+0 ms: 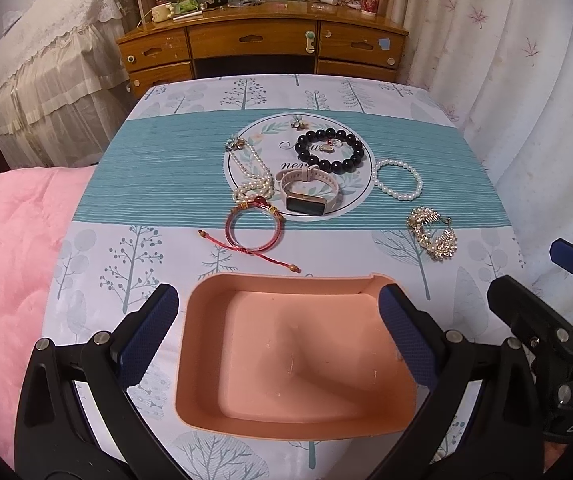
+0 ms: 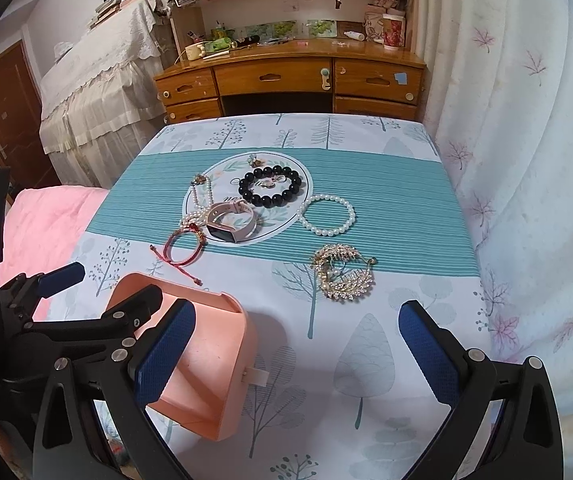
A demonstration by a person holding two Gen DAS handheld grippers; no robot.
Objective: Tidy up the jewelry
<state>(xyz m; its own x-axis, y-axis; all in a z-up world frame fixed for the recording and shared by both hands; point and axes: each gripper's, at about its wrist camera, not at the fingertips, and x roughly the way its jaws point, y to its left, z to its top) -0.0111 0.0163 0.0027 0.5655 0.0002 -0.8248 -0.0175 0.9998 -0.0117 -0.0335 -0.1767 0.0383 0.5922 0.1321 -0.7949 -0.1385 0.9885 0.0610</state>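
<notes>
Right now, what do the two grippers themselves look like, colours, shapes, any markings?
Both match. The left gripper and the right gripper each have two black, angular plastic arms with triangular cut-outs and round silver screws at the joints. Each finger carries a flat, dark blue textured pad. Small white lettering shows on a black body at the right view's left edge, too small to read. No cables or sleeves show.

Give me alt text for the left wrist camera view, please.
Open left tongs straddle an empty pink tray on a tree-print tablecloth. Beyond it lie a red cord bracelet, a watch, black beads, pearls and a gold brooch.
</notes>
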